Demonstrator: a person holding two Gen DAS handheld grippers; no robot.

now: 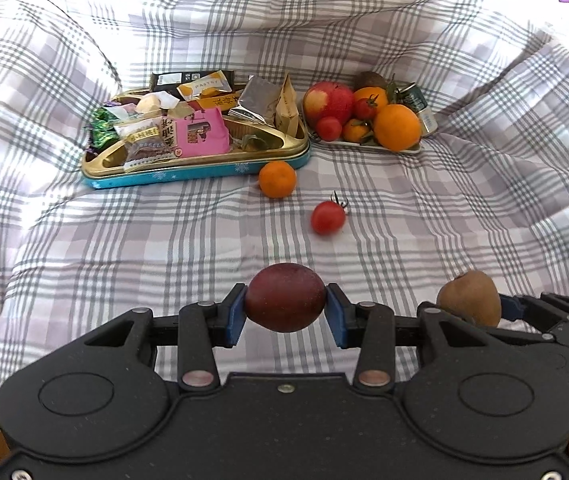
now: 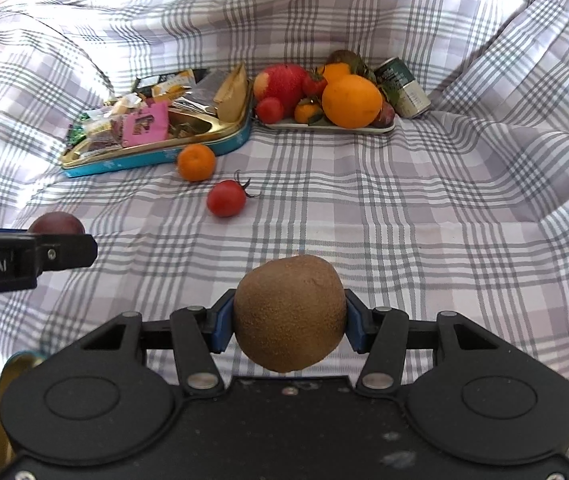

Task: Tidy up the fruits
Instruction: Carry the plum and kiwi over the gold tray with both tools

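Your left gripper (image 1: 285, 309) has its fingers (image 1: 232, 318) closed across the middle of a dark red plum (image 1: 284, 298), and your right gripper (image 2: 289, 320) has its fingers pressed on the flanks of a brown kiwi (image 2: 289, 314); both fruits hang over the checked bedsheet (image 1: 424, 220). The plum looks smooth and likely slick, so keep the pads on its widest girth. The kiwi's fuzzy skin should grip well, but the flesh is probably soft, so do not squeeze harder. Far ahead, the white fruit plate (image 1: 368, 147) is already heaped, right of the snack tin (image 1: 196, 170). A mandarin (image 1: 277, 179) and a small tomato (image 1: 327, 218) lie loose between; both are light and roll easily.
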